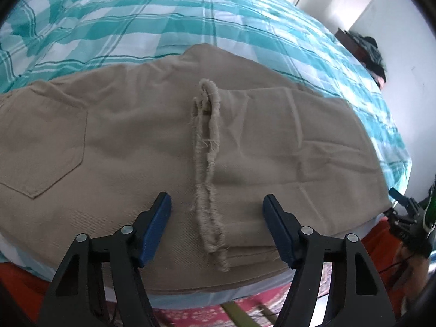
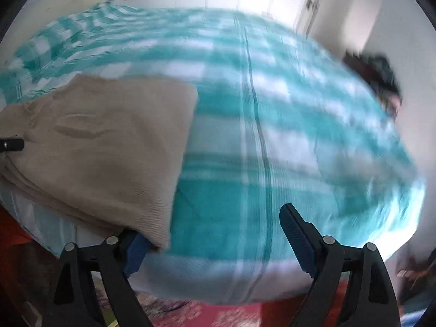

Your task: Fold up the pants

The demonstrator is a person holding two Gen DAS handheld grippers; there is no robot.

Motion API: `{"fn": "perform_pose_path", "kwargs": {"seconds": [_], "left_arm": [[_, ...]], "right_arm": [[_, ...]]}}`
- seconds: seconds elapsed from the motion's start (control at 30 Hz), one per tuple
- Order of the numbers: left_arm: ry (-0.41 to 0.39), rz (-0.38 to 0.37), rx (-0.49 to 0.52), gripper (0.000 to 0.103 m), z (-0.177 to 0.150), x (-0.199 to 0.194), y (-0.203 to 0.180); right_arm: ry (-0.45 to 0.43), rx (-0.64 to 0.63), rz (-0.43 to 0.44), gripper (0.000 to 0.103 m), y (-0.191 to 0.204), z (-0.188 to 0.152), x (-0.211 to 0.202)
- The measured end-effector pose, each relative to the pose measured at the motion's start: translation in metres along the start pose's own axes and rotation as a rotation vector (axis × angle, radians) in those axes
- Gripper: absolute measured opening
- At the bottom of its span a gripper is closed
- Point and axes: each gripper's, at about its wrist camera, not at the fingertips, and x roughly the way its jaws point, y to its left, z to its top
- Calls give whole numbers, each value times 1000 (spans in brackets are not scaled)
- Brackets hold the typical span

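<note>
Already the beige cotton pants (image 1: 152, 136) lie folded over on themselves on the bed's teal-and-white checked cover (image 1: 136, 21), near its front edge — the frayed leg hems (image 1: 209, 169) rest across the middle of the garment, close beside the one pointed back pocket (image 1: 41, 147) that shows. By the look of it one fold is made, leg ends brought up toward the seat; what probably remains is a second fold to halve the bundle, and some smoothing of the creases on the right-hand part.

Counting: one pair of pants, one visible pocket, two grippers. The left gripper (image 1: 216, 226) hovers over the near edge of the cloth with its blue pads (image 1: 156, 229) apart on either side of the frayed hem, pressing on nothing. The right gripper (image 2: 220, 242) sits at the folded right-hand edge of the pants (image 2: 109, 147), jaws spread wide; the cloth's corner drapes over its left pad (image 2: 136, 248), yet the other pad stands well clear over bare bedcover, so nothing is clamped. That view is blurred, so finer detail cannot be told.
</note>
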Motion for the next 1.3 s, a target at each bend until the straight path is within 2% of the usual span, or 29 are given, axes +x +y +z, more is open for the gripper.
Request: {"fn": "perform_pose_path", "kwargs": {"seconds": [0.07, 0.13, 0.3, 0.4, 0.5, 0.57, 0.6, 0.63, 0.67, 0.7, 0.77, 0.8, 0.87, 0.9, 0.93, 1.0, 1.07, 1.13, 1.23, 1.3], "left_arm": [[1, 6, -3, 72, 0, -4, 2], [-18, -19, -42, 72, 3, -17, 5], [-146, -91, -24, 77, 13, -55, -9], [-191, -128, 39, 80, 22, -57, -32], [-158, -126, 104, 79, 24, -35, -54], [-116, -102, 141, 77, 18, -17, -62], [-84, -88, 149, 69, 12, -9, -65], [-23, -83, 151, 59, 3, 3, -64], [18, -75, 153, 57, -6, 10, -63], [18, -68, 161, 56, -13, 11, -62], [0, -68, 184, 56, -26, 5, -60], [0, -68, 182, 56, -27, 0, -59], [-18, -79, 147, 56, -22, -14, -56], [-43, -92, 132, 62, -18, -21, -56], [-76, -109, 125, 72, -13, -28, -57], [-127, -113, 133, 85, -4, -34, -63], [-113, -91, 161, 85, 2, -26, -70], [-60, -62, 183, 85, 1, -9, -72], [39, -48, 171, 83, -10, 16, -68], [6, -45, 186, 84, -18, 11, -67]], "right_arm": [[10, 17, 13, 87, -4, -5, -1], [-6, 5, -3, 87, -2, -3, -10], [46, 62, 54, 87, -18, -7, -37], [-33, 120, 84, 87, -27, -2, -66], [-148, 149, 270, 85, -20, 34, -84], [-193, 144, 401, 70, -7, 59, -79], [-200, 129, 452, 67, 1, 67, -72], [-192, 112, 494, 59, 9, 72, -63], [-168, 91, 532, 48, 17, 74, -49], [-101, 62, 560, 42, 26, 72, -28], [113, -11, 539, 24, 43, 52, 18], [145, -38, 519, 22, 43, 43, 26], [136, -25, 533, 21, 35, 43, 14], [148, -12, 530, 20, 32, 49, 9], [142, -4, 528, 21, 31, 58, 2], [80, -39, 523, 21, 32, 84, -14], [37, -83, 493, 21, 39, 112, -19], [25, -90, 484, 21, 46, 138, -6], [109, -14, 489, 21, 46, 153, 42], [215, 37, 487, 18, 45, 142, 83]]}}
